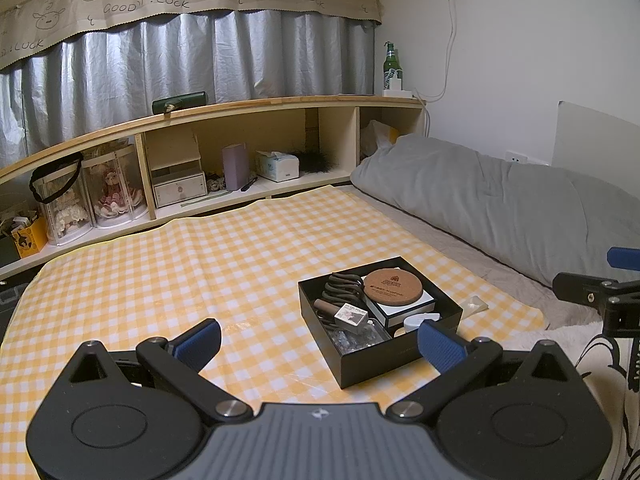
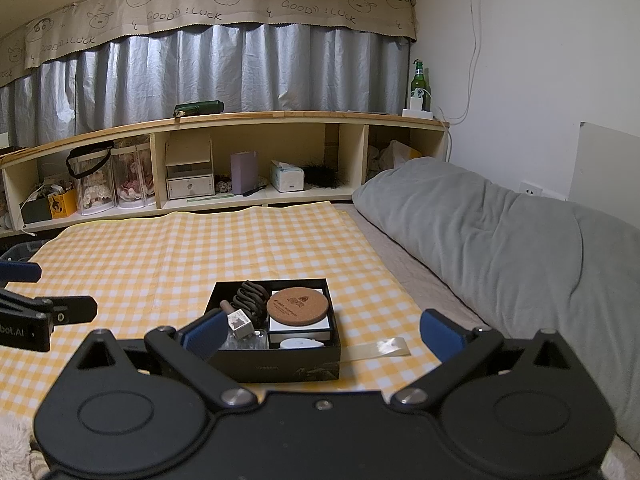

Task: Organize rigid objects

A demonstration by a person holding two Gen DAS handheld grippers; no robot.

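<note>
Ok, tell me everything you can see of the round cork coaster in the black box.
The cork coaster is a flat brown disc, cork by its speckled look, with a dark printed logo and a line of text too small to read. It lies face up, slightly tilted, on a white box in the right half of the open black box, beside a dark coiled item. Neither gripper touches it.
</note>
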